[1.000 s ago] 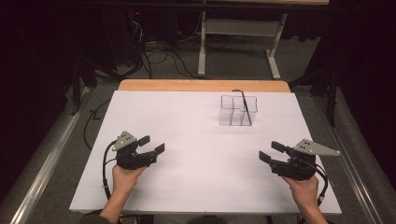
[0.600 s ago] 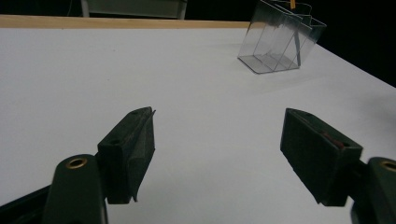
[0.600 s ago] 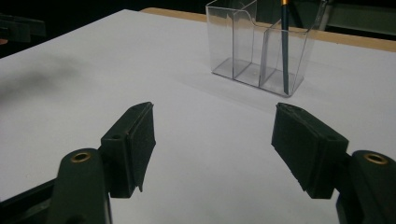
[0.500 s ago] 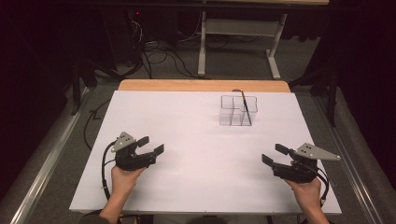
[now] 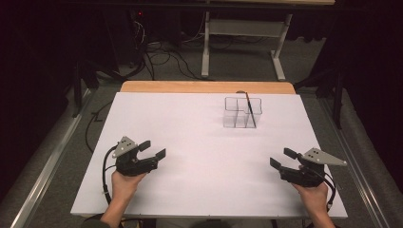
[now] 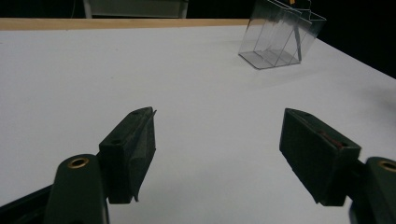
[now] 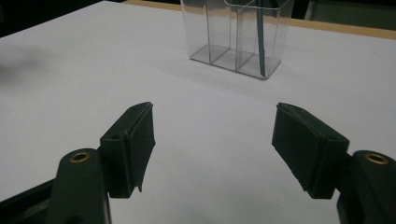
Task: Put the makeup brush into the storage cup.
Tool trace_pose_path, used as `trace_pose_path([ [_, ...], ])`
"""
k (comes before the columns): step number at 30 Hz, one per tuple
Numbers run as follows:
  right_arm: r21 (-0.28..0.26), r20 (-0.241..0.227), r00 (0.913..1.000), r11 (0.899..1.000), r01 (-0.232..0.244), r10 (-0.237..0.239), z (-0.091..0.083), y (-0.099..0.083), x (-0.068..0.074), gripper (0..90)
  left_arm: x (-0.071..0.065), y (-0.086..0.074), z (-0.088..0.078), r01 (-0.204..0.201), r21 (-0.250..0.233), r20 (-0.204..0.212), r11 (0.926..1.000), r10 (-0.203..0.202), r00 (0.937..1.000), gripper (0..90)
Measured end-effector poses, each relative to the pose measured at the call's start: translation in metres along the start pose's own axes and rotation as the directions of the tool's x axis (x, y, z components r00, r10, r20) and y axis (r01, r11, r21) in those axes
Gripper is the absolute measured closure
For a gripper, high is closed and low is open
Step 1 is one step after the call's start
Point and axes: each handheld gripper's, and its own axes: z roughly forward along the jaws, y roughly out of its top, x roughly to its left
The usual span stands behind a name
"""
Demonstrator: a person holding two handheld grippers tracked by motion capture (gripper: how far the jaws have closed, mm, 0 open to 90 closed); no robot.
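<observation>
Your left gripper [image 5: 151,149] rests low over the near left of the table [image 5: 199,142], jaws wide apart and holding nothing. Farther back, right of the middle, stands the clear organizer [image 5: 242,113] with a dark pen [image 5: 250,110] leaning in its right compartment. Your right gripper [image 5: 284,159] waits at the near right, also wide open and empty. I think the work is only at its start: next you need to reach to the organizer and line the jaws around the thin pen.
</observation>
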Motion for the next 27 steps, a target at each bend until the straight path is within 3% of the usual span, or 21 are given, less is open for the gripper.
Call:
trace_pose_path([
  [12, -0.003, 0.008, 0.9998, 1.0, -0.019, 0.019, 0.002, -0.008, -0.006, 30.9, 0.004, -0.002, -0.005, -0.002, -0.01, -0.015, 0.9999, 0.002, 0.9999, 27.7],
  [17, 0.023, 0.008, 0.9996, 0.999, -0.027, 0.027, 0.007, -0.012, -0.007, 30.8, 0.006, -0.003, -0.007, 0.006, -0.013, -0.015, 0.9999, -0.006, 0.9999, 27.7],
  [27, 0.004, 0.01, 0.9993, 0.999, -0.035, 0.035, 0.006, -0.013, -0.005, 30.9, 0.006, -0.003, -0.01, 0.006, -0.015, -0.021, 0.9999, -0.007, 0.9998, 27.5],
])
